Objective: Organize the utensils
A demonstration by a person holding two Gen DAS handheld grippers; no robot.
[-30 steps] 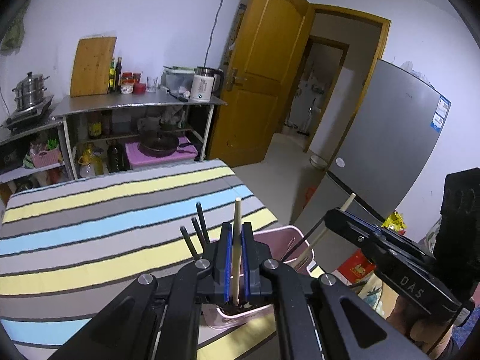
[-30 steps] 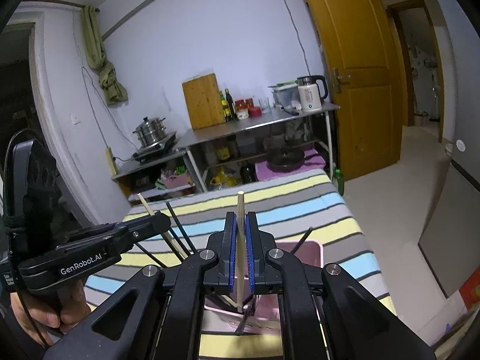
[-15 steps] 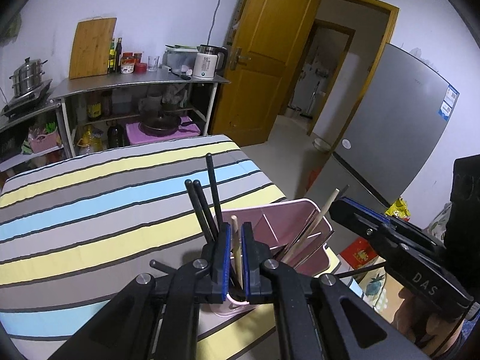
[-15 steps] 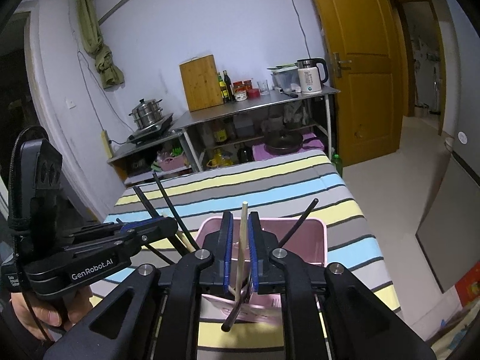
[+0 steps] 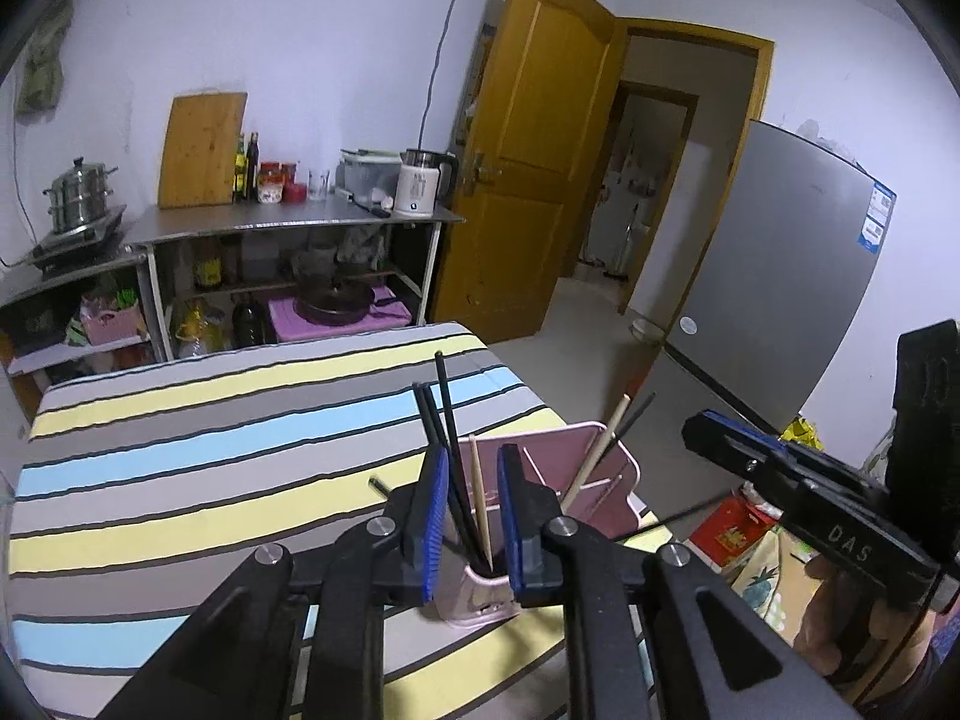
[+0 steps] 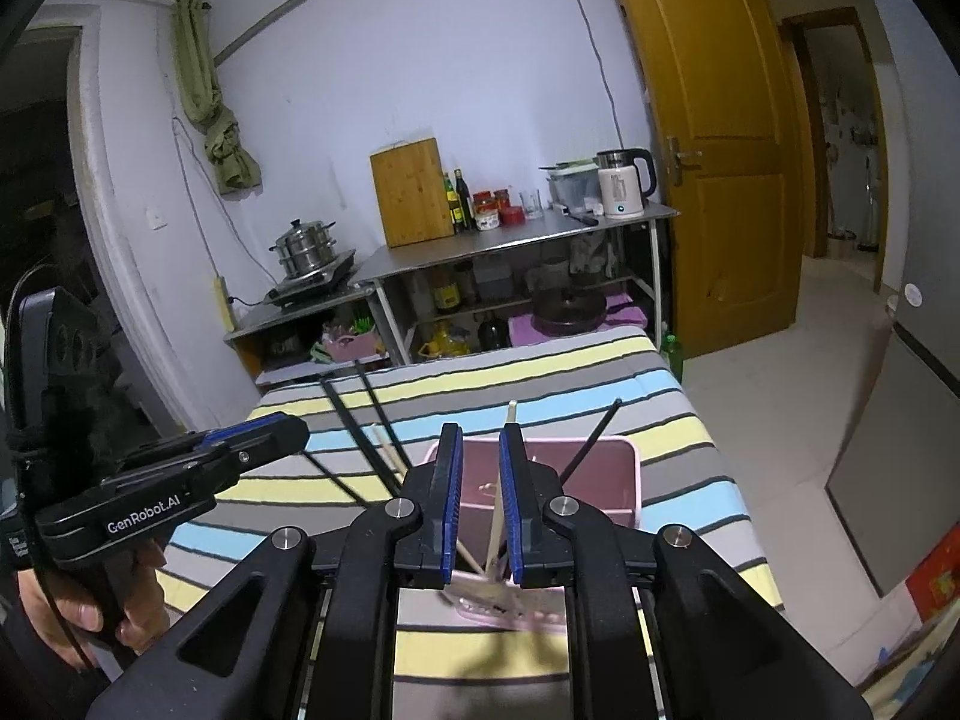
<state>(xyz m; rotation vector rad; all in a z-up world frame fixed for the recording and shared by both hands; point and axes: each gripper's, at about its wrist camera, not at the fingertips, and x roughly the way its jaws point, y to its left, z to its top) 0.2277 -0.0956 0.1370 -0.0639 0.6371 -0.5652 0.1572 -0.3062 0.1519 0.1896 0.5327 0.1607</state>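
Note:
A pink utensil holder (image 5: pixel 591 462) (image 6: pixel 600 474) stands on the striped table (image 5: pixel 180 450) near its front edge. Several black chopsticks (image 5: pixel 441 420) and light wooden chopsticks (image 5: pixel 480 498) (image 6: pixel 501 504) stand in its compartments. My left gripper (image 5: pixel 471 516) is open just above the holder, with a wooden chopstick standing free between the jaws. My right gripper (image 6: pixel 480 498) is open too, with a wooden chopstick leaning by the right jaw, apart from the left one. Each gripper shows in the other's view, the right in the left wrist view (image 5: pixel 738 450), the left in the right wrist view (image 6: pixel 264 438).
Steel shelves (image 5: pixel 288 228) with a cutting board, bottles, kettle and pots stand behind the table. An open wooden door (image 5: pixel 528 180) and a grey fridge (image 5: pixel 780 276) are to the right. The striped table stretches to the left of the holder.
Both grippers have opened and let go of their wooden chopsticks, which now stand in the pink holder. Both grippers came down toward the holder over the last second.

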